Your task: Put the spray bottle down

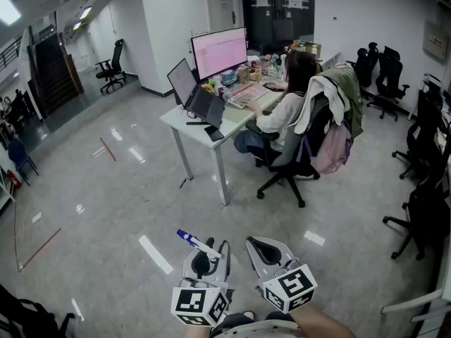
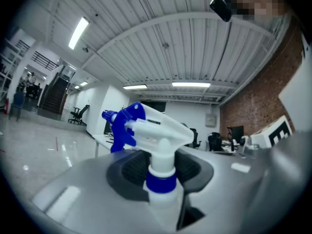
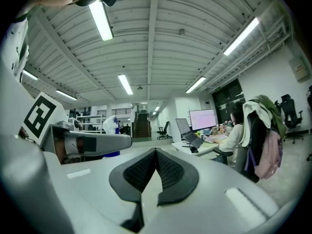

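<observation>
Only the top of the spray bottle (image 2: 155,130) shows: a white trigger head, a blue nozzle and a blue collar standing above the left claw (image 1: 206,253). The body below the neck is hidden behind the claw's grey shell in both views. In the head view the bottom edge cuts off both claws, with only a strip of forearm (image 1: 328,324) behind them. The small things on the desk (image 1: 176,120) beyond the screens are too small to make out. The black chairs (image 1: 421,210) at the right edge are partly cut off.

The floor (image 1: 106,210) is glossy grey tile that mirrors the ceiling lights. The claws are smooth, rounded grey plastic with dark, finely ribbed pads. Each carries a cube of black-and-white square markers. The desk is white with thin legs. A laptop (image 1: 184,82) stands at its left corner and a big pink-lit monitor (image 1: 220,51) along its far edge. A person (image 1: 289,108) sits at its right side on a black swivel chair (image 1: 289,164) draped with jackets (image 1: 338,94).

The left claw stands partly open, its pads closed on the bottle's neck by the blue collar. It holds the bottle upright in the air above the floor, nozzle to the left. The right claw (image 3: 155,154), just beside it, is closed, with its pads meeting at the tip and nothing between them.
</observation>
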{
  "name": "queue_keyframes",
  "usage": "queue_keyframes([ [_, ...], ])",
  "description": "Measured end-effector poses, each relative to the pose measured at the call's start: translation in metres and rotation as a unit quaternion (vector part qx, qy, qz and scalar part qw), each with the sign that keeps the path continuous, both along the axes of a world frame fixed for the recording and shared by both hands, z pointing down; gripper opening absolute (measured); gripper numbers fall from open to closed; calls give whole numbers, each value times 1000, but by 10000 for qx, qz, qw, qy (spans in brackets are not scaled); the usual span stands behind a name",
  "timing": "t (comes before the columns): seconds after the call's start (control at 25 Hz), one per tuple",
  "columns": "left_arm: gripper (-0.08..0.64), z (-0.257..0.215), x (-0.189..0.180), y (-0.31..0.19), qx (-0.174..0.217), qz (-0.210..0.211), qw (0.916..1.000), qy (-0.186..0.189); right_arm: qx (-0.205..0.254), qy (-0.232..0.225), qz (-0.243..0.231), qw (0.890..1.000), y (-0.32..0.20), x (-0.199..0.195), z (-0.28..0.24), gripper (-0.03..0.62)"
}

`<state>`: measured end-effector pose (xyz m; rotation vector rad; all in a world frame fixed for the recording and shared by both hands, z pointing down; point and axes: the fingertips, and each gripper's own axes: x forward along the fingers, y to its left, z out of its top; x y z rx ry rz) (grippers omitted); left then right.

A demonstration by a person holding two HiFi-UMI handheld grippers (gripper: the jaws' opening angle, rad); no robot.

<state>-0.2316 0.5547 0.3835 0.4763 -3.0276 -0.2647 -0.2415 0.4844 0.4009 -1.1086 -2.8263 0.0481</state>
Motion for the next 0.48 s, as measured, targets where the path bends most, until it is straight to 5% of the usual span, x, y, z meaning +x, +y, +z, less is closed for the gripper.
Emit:
queue_keyframes([
  [0.28, 127, 4, -26, -63, -27, 981, 9952, -37, -72, -107, 1003, 9949, -68, -16, 0, -5],
  [0.48, 127, 7, -36, -153, -121, 2093, 9778, 28, -20, -52, 2049, 9788, -154, -6, 3, -5],
])
